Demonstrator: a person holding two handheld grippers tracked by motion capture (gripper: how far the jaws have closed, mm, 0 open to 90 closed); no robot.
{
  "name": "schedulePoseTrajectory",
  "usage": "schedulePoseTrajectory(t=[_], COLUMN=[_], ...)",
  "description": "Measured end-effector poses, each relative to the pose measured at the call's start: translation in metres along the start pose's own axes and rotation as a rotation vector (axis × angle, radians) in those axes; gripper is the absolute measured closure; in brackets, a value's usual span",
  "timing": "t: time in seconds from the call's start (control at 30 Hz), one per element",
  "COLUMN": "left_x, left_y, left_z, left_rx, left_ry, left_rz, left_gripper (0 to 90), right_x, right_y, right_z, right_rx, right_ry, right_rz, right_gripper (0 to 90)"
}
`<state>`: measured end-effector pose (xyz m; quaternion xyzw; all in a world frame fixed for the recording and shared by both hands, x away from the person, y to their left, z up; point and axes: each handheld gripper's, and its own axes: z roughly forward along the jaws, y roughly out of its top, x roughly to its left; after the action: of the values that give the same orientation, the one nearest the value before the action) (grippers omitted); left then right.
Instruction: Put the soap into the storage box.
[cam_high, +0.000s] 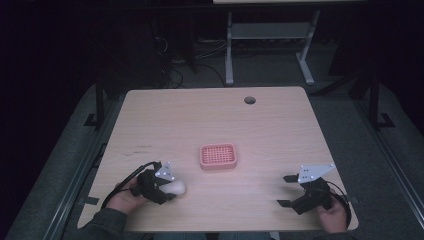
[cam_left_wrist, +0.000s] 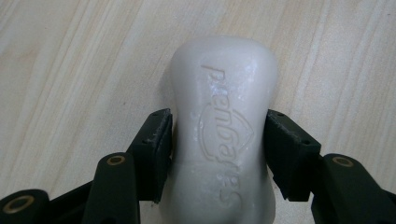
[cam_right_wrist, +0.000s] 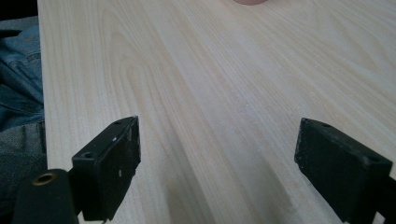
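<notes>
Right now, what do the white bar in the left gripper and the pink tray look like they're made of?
White bar: likely soap, matte and waxy, with embossed lettering and chalky scuffs. Pink tray: probably moulded plastic, judging by its uniform colour and gridded floor; too small to be sure.

**Count on the table**

One wooden table (cam_high: 280, 130). One pink soap dish (cam_high: 218, 156). One white bar of soap (cam_left_wrist: 224, 126). Two grippers: left gripper (cam_high: 167, 189), right gripper (cam_high: 285, 191). Two hands: left hand (cam_high: 125, 199), right hand (cam_high: 334, 216). One round hole (cam_high: 249, 100).
</notes>
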<state>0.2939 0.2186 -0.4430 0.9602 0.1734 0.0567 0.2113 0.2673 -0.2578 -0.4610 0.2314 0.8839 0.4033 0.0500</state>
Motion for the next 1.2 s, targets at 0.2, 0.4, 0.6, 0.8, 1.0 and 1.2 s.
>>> schedulePoseTrajectory(t=[0.2,0.4,0.6,0.8,1.0,1.2], left_x=[0.0006,0.0012,0.0015,0.0002,0.0004,-0.0010], left_y=[0.0003,0.0000,0.0001,0.0058,0.0044,0.0055], left_z=[0.0001,0.0005,0.0001,0.0013,0.0004,0.0004], left_rx=[0.001,-0.002,-0.002,0.014,0.011,0.017], left_ry=[-0.002,-0.009,-0.019,-0.002,0.000,0.014], left_rz=[0.003,-0.009,-0.012,-0.015,-0.031,-0.021], left_gripper=[44.5,44.4,47.1,48.7,49.2,49.3], right_x=[0.0003,0.0005,0.0007,0.0012,0.0013,0.0018], right_y=[0.0002,0.0003,0.0003,0.0005,0.0004,0.0005], right_z=[0.0005,0.0006,0.0004,0.0001,-0.0008,-0.0010], right_rx=[0.002,0.002,0.001,0.001,-0.003,-0.007], right_ry=[0.001,0.001,0.001,0.001,-0.001,-0.003], right_rz=[0.000,-0.001,-0.001,-0.002,-0.002,-0.002], right_gripper=[14.1,14.1,14.0,14.1,14.0,14.1])
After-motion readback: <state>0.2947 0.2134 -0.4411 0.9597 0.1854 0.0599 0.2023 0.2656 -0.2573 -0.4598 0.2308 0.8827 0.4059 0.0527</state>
